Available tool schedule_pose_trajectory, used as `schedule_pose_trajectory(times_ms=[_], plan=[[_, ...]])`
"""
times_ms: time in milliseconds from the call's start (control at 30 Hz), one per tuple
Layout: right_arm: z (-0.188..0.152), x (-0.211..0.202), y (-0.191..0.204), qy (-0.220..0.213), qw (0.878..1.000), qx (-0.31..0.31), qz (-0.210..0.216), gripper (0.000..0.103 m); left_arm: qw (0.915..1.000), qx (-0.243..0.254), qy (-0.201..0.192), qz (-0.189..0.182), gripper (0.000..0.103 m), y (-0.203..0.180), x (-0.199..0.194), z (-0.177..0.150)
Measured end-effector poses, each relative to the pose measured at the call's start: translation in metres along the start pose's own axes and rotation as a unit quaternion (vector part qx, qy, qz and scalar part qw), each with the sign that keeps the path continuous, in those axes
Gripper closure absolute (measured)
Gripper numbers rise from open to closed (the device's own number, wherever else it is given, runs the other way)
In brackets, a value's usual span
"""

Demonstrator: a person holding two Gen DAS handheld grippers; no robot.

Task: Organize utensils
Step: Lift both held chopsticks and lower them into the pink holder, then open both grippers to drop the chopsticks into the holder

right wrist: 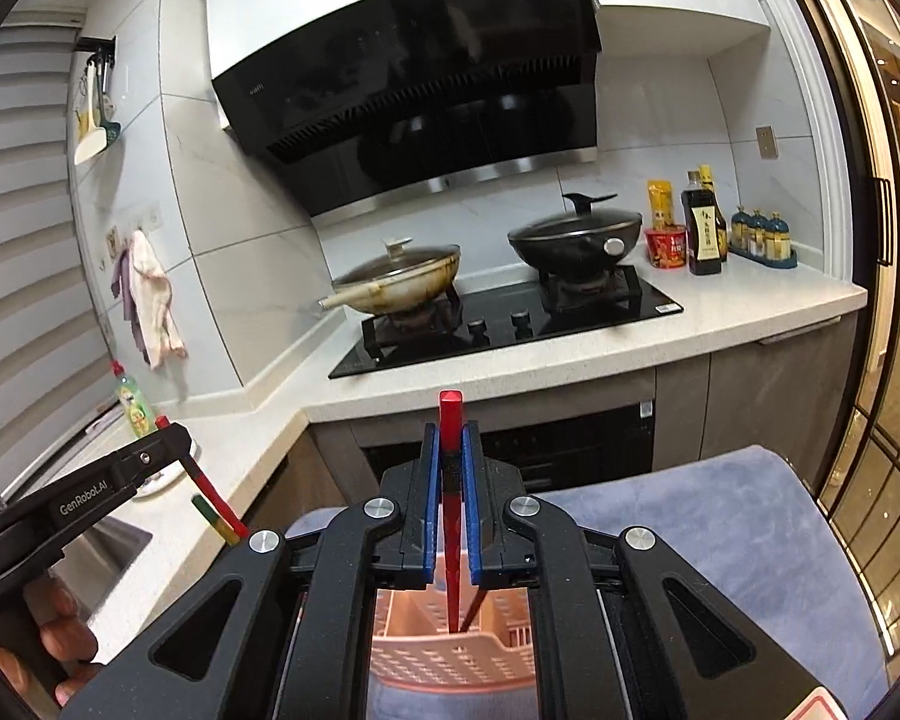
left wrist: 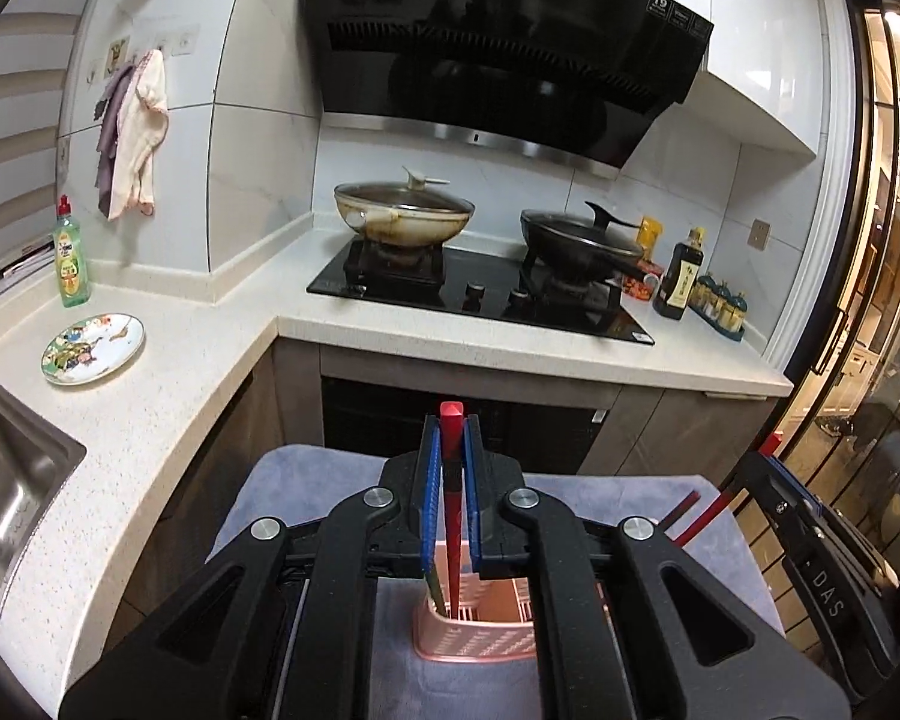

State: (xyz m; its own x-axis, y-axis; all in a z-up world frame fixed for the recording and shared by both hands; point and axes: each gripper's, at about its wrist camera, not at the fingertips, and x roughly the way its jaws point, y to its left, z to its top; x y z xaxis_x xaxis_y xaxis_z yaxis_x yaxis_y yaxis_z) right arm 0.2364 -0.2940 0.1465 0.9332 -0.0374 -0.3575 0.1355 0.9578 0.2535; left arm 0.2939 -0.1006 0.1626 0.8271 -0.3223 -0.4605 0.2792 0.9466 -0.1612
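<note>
White speckled counter [left wrist: 168, 396] – black hob [left wrist: 480, 294], 2 lidded woks [left wrist: 405, 210]

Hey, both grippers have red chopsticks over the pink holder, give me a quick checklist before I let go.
1. Left gripper shut on its red chopsticks: ok.
2. Right gripper shut on its red chopsticks: ok.
3. Left tips inside the pink perforated plastic holder: ok.
4. Right tips inside the holder: ok.
5. Holder sits steady on the grey-blue towel: cannot tell.
6. The two grippers clear of each other: ok.
</note>
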Motion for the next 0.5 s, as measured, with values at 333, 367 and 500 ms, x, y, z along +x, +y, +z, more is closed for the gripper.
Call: schedule_pose_trajectory(times_ms=[333,367,500], plan=[[-0.006,-0.067,-0.006,-0.013,1.0,-0.011,0.012,0.09,0.9995,0.024,-0.005,0.02,0.06,0.001,-0.046,-0.017],[-0.009,-0.079,-0.008,-0.013,1.0,-0.012,0.013,0.09,0.9993,0.028,-0.008,0.025,0.057,0.002,-0.058,-0.022],[-0.022,-0.119,-0.011,-0.005,1.0,-0.017,0.023,0.084,0.9985,0.044,-0.007,0.033,0.044,0.003,-0.094,-0.042]])
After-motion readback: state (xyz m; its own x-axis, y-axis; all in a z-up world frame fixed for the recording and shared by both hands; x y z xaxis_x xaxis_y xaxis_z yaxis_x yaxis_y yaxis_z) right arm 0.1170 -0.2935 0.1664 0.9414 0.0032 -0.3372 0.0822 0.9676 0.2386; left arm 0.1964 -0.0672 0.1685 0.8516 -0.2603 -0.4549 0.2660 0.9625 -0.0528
